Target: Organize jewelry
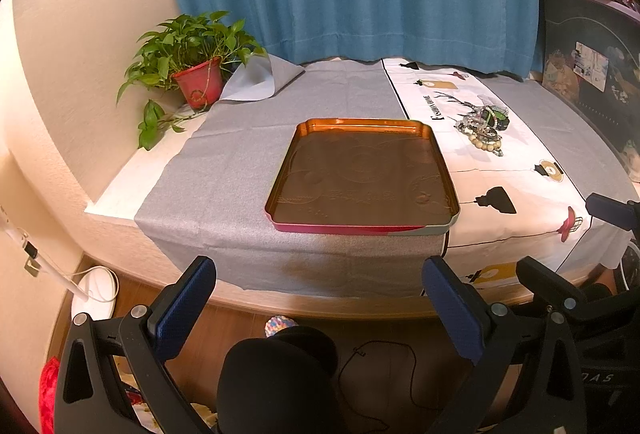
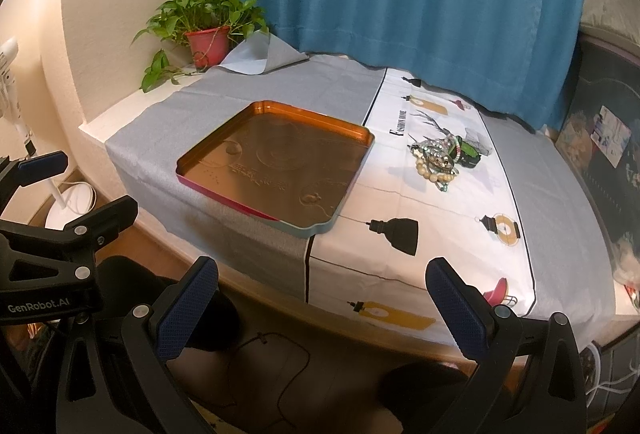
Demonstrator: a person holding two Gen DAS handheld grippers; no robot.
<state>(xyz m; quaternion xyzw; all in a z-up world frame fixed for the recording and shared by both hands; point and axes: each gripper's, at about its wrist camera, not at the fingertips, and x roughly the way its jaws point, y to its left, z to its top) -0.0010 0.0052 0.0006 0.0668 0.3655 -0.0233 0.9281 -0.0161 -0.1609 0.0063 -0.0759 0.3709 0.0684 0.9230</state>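
I held my left gripper (image 1: 320, 306) and right gripper (image 2: 322, 308) off the table's near edge, jaws spread wide and holding nothing. The jewelry (image 2: 442, 157) lay in one tangled heap on the white cloth (image 2: 440, 226), at two o'clock from the tray (image 2: 200, 181). By my judgement nothing was sorted; everything remained.

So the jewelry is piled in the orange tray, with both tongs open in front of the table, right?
Not quite. The tray holds nothing; the jewelry lies in a heap on the white patterned cloth to its right, as the right wrist view shows. Both the left tongs and right tongs are open.
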